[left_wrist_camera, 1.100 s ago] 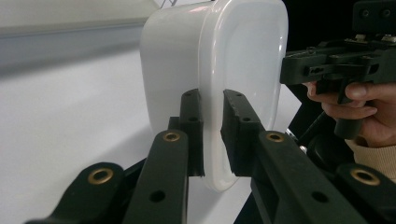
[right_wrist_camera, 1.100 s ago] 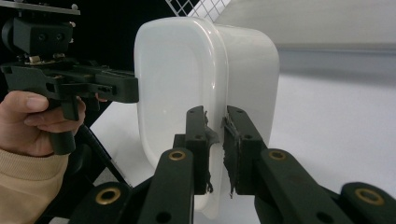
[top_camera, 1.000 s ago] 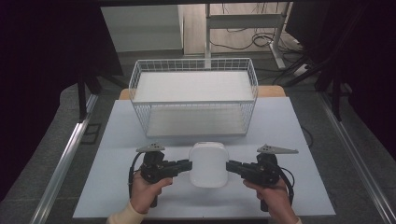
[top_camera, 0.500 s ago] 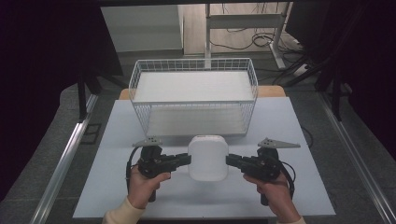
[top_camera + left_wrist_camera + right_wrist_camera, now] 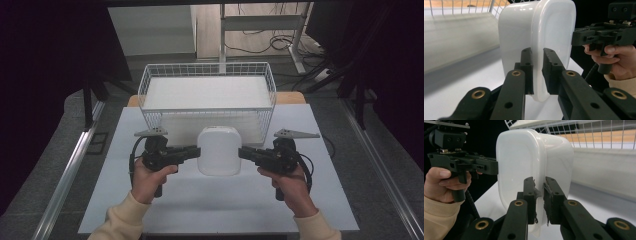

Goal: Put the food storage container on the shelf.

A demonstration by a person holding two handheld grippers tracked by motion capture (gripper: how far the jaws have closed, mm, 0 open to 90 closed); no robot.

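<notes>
A white wire basket (image 5: 207, 95) stands in the upper middle of the high view, on the far part of a pale table top (image 5: 210, 205) that fills the lower centre. A wooden edge (image 5: 290, 97) peeks out just right of the basket. Dark grey floor (image 5: 60, 165) flanks the table, with a metal rail (image 5: 70, 175) at lower left. Cables (image 5: 260, 45) lie at the top, beside a grey desk leg (image 5: 297, 45).
</notes>
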